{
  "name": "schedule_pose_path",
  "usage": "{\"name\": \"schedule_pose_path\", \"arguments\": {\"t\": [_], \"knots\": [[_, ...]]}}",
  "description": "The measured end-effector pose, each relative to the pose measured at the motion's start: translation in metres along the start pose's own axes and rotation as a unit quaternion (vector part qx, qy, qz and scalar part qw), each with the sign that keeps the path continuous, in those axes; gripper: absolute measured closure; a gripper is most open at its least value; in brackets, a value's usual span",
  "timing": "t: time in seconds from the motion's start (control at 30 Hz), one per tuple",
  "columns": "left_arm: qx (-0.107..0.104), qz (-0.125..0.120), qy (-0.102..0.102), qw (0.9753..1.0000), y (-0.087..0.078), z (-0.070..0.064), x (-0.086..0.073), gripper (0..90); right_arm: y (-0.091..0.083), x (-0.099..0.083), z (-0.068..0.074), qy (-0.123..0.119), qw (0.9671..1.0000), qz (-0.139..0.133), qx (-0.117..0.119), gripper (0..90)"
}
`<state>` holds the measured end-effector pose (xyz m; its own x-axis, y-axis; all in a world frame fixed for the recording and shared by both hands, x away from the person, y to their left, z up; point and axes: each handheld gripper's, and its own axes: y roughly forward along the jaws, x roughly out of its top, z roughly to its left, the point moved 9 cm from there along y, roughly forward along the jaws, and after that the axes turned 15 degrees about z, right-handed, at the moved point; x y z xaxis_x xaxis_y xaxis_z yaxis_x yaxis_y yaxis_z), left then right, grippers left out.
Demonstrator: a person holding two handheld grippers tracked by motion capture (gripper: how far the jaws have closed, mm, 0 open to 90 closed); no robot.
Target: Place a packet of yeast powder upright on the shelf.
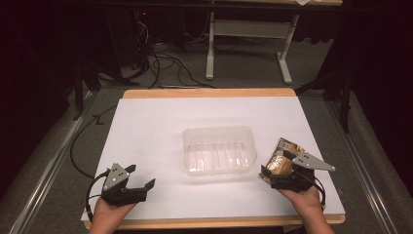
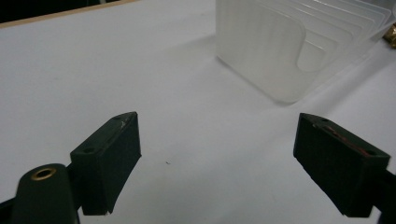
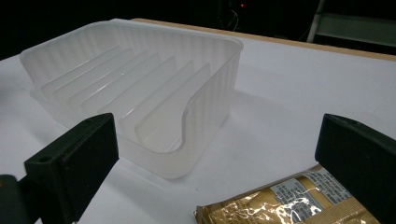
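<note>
A gold foil snack packet [image 1: 284, 157] lies flat on the white table top, just right of a clear ribbed plastic tray [image 1: 219, 148]. My right gripper [image 1: 276, 164] is low over the packet's near end, open. In the right gripper view the packet [image 3: 289, 205] sits between the spread jaws, nearer the right one, and neither pad touches it. The tray [image 3: 140, 84], with nothing in its slots, stands ahead and to the left. My left gripper [image 1: 141, 175] rests near the front left of the table, open and holding nothing. The tray [image 2: 280, 46] is ahead of it on the right.
The white sheet [image 1: 156, 126] covers a wooden table whose edge [image 1: 209, 92] shows at the back. Beyond it are dark floor, cables [image 1: 165, 63] and a white desk frame [image 1: 248, 29]. A corner of the gold packet [image 2: 391, 37] peeks past the tray.
</note>
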<state>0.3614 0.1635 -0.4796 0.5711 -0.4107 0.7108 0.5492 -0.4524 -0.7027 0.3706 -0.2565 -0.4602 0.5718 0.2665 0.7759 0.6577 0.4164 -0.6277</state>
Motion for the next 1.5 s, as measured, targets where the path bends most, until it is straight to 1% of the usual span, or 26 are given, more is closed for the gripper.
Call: {"name": "schedule_pose_path", "arguments": {"t": [0.1,0.27,0.4,0.5,0.53,0.6,0.67,0.8,0.83,0.9,0.93,0.97,1.07,1.13,1.23,1.3,1.4,1.5], "knots": [[0.009,-0.010,-0.006,0.9999,-0.003,0.002,0.002,14.1,0.000,0.000,0.000,-0.001,1.0000,-0.001,-0.001,0.1],[0.019,-0.011,-0.014,0.9997,-0.003,0.007,0.002,10.4,-0.001,-0.001,-0.002,-0.001,1.0000,-0.003,0.001,0.1],[0.023,-0.009,-0.011,0.9996,-0.003,0.007,0.001,10.3,-0.001,-0.001,-0.005,0.003,1.0000,-0.003,0.004,0.1],[0.023,-0.009,-0.010,0.9996,-0.002,0.007,0.001,10.3,-0.001,-0.001,-0.005,0.006,0.9999,-0.005,0.014,0.3],[0.023,-0.009,-0.009,0.9997,-0.001,0.007,0.001,10.3,-0.002,-0.001,-0.006,0.004,0.9999,-0.006,0.014,0.6],[0.022,-0.008,-0.008,0.9997,-0.001,0.006,0.001,10.5,-0.002,-0.002,-0.008,0.003,0.9999,-0.005,0.012,0.6],[0.022,-0.006,-0.003,0.9997,-0.001,0.005,0.001,10.7,-0.003,-0.002,-0.011,0.007,0.9999,-0.006,0.010,0.6],[0.022,-0.006,-0.001,0.9997,0.000,0.004,0.001,11.4,-0.004,-0.003,-0.018,0.014,0.9999,-0.007,0.003,0.8],[0.024,-0.006,0.000,0.9997,0.000,0.004,0.001,11.6,-0.004,-0.003,-0.019,0.014,0.9999,-0.004,0.003,1.5],[0.029,-0.008,0.003,0.9995,0.000,0.004,0.001,12.9,-0.005,-0.004,-0.022,0.016,0.9999,0.000,0.001,6.0],[0.030,-0.009,0.003,0.9995,-0.001,0.004,0.002,13.4,-0.006,-0.003,-0.024,0.013,0.9999,-0.004,-0.003,8.0],[0.031,-0.010,0.003,0.9995,-0.001,0.005,0.002,13.5,-0.007,-0.002,-0.027,0.015,0.9998,-0.008,-0.007,8.9],[0.031,-0.011,0.000,0.9995,-0.002,0.005,0.002,13.5,-0.009,-0.002,-0.035,0.025,0.9995,-0.010,-0.016,11.2],[0.032,-0.011,0.000,0.9994,-0.002,0.005,0.002,13.9,-0.010,-0.002,-0.042,0.034,0.9991,-0.011,-0.022,14.8],[0.031,-0.011,0.001,0.9994,-0.002,0.004,0.002,14.8,-0.011,-0.003,-0.054,0.046,0.9984,-0.011,-0.032,17.1],[0.033,-0.011,0.001,0.9994,-0.001,0.004,0.001,15.1,-0.010,-0.005,-0.061,0.051,0.9981,-0.010,-0.033,22.9],[0.034,-0.007,0.003,0.9994,0.000,0.004,0.001,15.5,-0.008,-0.007,-0.073,0.054,0.9976,-0.003,-0.042,28.7],[0.035,-0.005,0.002,0.9994,0.000,0.005,0.000,15.6,-0.006,-0.008,-0.087,0.072,0.9960,-0.002,-0.053,34.3]]}}
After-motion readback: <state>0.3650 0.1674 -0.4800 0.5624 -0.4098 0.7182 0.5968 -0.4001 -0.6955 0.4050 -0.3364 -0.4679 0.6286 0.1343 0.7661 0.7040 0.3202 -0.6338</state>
